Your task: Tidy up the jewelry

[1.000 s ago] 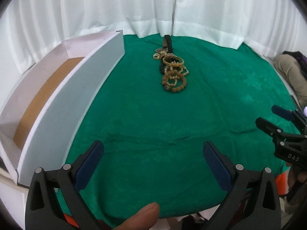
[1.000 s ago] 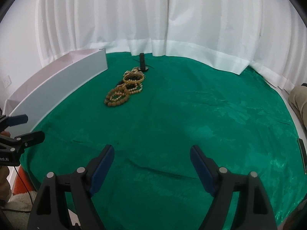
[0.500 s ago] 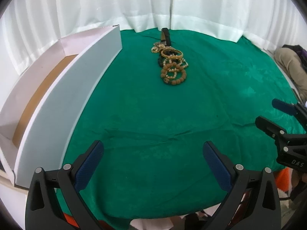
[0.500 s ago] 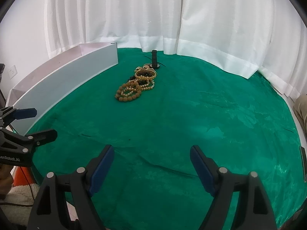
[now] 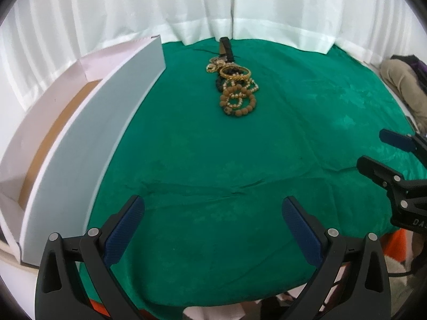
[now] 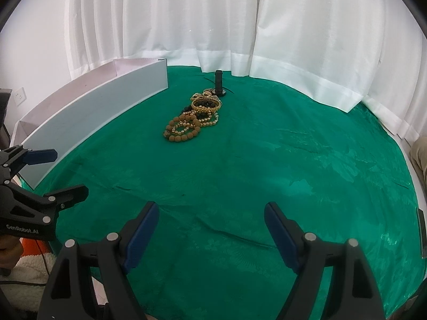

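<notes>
A heap of jewelry lies far ahead on the green cloth: a brown bead bracelet (image 5: 238, 103) (image 6: 182, 130), a gold bangle (image 5: 234, 72) (image 6: 206, 104), thin gold bead strands and dark beads. A black upright stand (image 5: 225, 49) (image 6: 218, 82) is behind the heap. A long white box (image 5: 88, 133) (image 6: 96, 112) with a brown floor stands on the left. My left gripper (image 5: 213, 213) is open and empty over the near cloth; it also shows in the right wrist view (image 6: 57, 172). My right gripper (image 6: 210, 218) is open and empty; it also shows in the left wrist view (image 5: 373, 146).
The green cloth (image 6: 267, 160) covers a round table, with creases near the front. White curtains (image 6: 240, 26) hang close behind the table. A beige bundle (image 5: 400, 80) lies beyond the right edge. A dark flat item (image 6: 421, 233) is at the far right rim.
Both grippers have moved forward over the cloth, so the jewelry and the box look nearer. The thumb at the bottom of the left wrist view is gone. Both jaws stay open.
</notes>
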Motion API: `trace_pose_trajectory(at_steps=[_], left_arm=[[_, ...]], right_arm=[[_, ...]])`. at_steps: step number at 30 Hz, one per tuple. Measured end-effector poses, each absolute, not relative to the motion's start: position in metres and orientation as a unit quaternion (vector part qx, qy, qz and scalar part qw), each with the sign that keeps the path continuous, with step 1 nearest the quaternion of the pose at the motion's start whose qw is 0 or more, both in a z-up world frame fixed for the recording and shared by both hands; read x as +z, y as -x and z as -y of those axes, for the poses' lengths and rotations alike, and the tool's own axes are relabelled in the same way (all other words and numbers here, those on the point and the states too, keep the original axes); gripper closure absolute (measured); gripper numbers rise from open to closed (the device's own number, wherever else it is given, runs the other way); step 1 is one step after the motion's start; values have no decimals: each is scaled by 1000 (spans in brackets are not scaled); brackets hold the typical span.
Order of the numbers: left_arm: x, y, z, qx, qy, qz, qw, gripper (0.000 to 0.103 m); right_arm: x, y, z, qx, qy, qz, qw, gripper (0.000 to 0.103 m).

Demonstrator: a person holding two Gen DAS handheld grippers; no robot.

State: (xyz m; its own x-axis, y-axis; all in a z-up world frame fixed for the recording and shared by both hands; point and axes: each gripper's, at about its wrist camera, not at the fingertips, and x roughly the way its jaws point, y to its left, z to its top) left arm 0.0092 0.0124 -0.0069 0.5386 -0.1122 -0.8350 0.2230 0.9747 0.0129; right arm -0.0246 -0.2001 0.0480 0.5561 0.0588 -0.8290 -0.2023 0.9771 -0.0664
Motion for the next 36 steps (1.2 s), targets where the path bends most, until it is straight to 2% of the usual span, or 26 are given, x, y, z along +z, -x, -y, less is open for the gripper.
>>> trace_pose_trajectory(at_steps=[36], left_arm=[[-26,-30,-11,-90,-43,-510,854,1]], right_arm=[[35,15,212,77,58,-486,868,20]])
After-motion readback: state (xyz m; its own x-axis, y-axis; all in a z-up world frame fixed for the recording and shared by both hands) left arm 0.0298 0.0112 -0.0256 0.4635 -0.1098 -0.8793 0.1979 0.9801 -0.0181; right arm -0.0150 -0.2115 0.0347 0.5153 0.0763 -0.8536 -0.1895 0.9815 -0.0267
